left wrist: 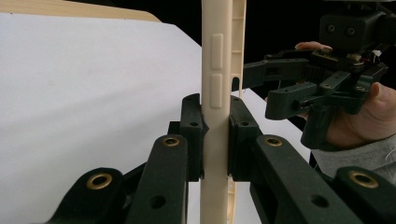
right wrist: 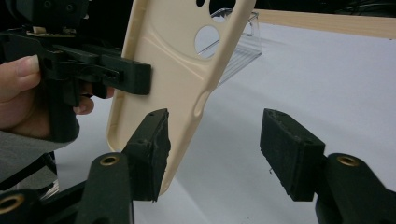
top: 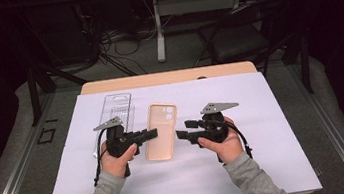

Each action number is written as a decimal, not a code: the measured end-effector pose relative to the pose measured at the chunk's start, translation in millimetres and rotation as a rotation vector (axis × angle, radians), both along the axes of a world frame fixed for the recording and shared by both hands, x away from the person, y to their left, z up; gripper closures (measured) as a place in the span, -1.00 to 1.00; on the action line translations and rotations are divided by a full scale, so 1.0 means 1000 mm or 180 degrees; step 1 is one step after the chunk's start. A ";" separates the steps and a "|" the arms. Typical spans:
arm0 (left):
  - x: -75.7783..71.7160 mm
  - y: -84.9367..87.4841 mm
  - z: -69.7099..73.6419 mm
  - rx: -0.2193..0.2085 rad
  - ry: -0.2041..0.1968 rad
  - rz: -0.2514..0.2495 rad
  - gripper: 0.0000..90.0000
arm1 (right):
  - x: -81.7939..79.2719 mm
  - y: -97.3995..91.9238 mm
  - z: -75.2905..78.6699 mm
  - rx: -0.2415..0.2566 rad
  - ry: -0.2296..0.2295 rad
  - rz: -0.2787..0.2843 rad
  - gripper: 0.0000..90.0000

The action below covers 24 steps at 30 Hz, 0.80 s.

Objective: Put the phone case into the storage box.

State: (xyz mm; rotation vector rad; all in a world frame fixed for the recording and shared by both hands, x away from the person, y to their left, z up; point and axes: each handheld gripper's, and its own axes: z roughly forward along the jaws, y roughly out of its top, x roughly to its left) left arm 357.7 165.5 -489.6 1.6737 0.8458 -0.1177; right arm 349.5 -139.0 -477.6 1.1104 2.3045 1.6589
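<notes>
The left gripper [left wrist: 215, 140] is seen clamped on the long edge of a cream phone case [left wrist: 215, 93], the two pads pressed against the case's wall just below its two raised side buttons. In the high view the same gripper [top: 150, 134] is held at the case's left edge, while the case [top: 160, 131] appears over the white sheet [top: 268, 155] that covers the table [top: 167, 77].

The right gripper [right wrist: 224, 149] is held with its jaws spread wide; the case's other long edge [right wrist: 187, 93] is placed between them, close against one pad and well apart from the other. From above it [top: 182, 130] is found just right of the case.

Round camera cut-outs in the case and a clear plastic tray [right wrist: 238, 42] behind it are shown by the right gripper view; the tray [top: 117, 107] lies on the sheet beyond the left gripper.

No writing or brand can be read on anything.
</notes>
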 end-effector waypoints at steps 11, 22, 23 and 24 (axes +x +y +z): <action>-0.001 -0.001 0.000 -0.0087 0.0004 -0.0042 0.78 | 0.000 -0.001 -0.002 0.0079 0.0130 0.0127 0.12; -0.001 -0.003 -0.003 -0.0232 0.0046 -0.0155 0.78 | 0.004 -0.002 -0.009 0.0431 0.0409 0.0230 0.24; -0.001 -0.003 -0.003 -0.0234 0.0047 -0.0160 0.78 | 0.004 -0.002 -0.009 0.0431 0.0409 0.0230 0.24; -0.001 -0.003 -0.003 -0.0245 0.0052 -0.0169 0.78 | 0.004 -0.002 -0.010 0.0458 0.0435 0.0256 0.28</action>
